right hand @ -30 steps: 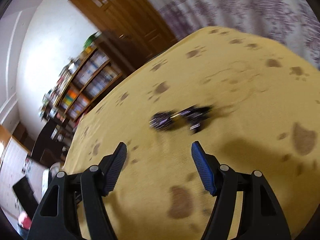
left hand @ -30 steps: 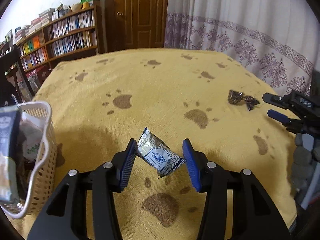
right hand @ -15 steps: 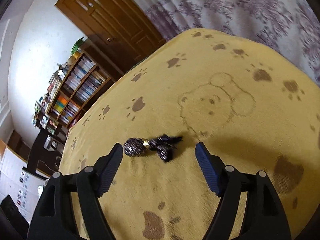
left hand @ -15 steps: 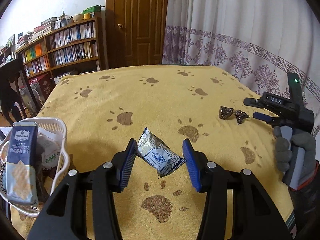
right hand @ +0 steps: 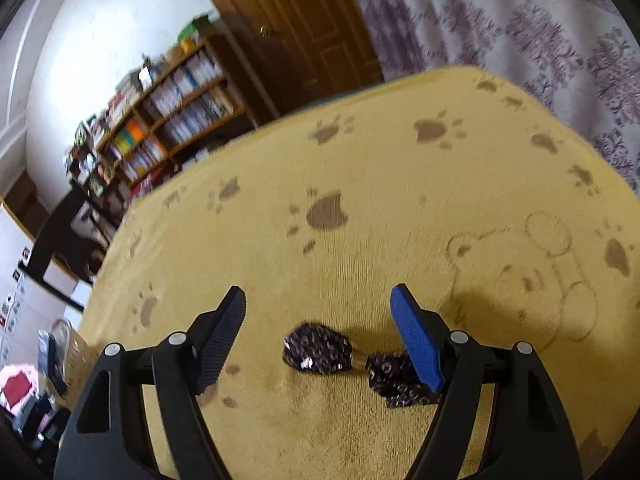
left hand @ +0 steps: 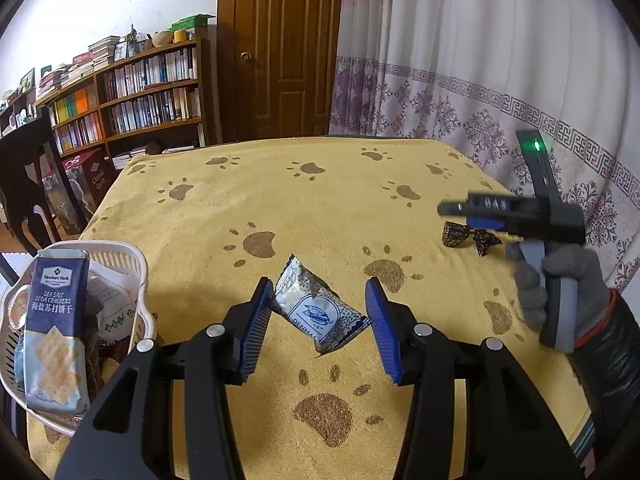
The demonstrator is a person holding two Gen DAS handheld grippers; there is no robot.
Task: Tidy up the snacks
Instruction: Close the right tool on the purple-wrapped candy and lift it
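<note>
Your left gripper (left hand: 318, 322) sits low at 6 o'clock in its own view, level over the counter, jaws spread with the silver-and-blue foil snack packet (left hand: 318, 312) between the blue pads; its upper end touches the pad on the 9 o'clock side and its lower end stops short of the other. Whether it lies on the cloth or hangs I cannot tell. Your right gripper (left hand: 476, 216) reaches in from 3 o'clock, held by your grey-gloved right hand (left hand: 560, 284), angled down toward the cloth. In its own camera the jaws stand wide apart around the dark spotted twist-wrapped candy (right hand: 318, 348), whose tail runs under the blue pad (right hand: 416, 344) toward 4 o'clock.

The counter is covered by a yellow plush cloth with brown paw prints (left hand: 320, 200). Behind it, a brown panelled wooden door (left hand: 280, 48) stands at 12 o'clock, a wooden bookshelf full of books (left hand: 132, 96) at 10 o'clock, and a white curtain with a purple patterned border (left hand: 480, 80) at 2 o'clock.

A white woven plastic basket (left hand: 142, 280) sits at 8 o'clock on the counter edge, holding a navy sea-salt soda cracker pack (left hand: 56, 328) standing upright.
</note>
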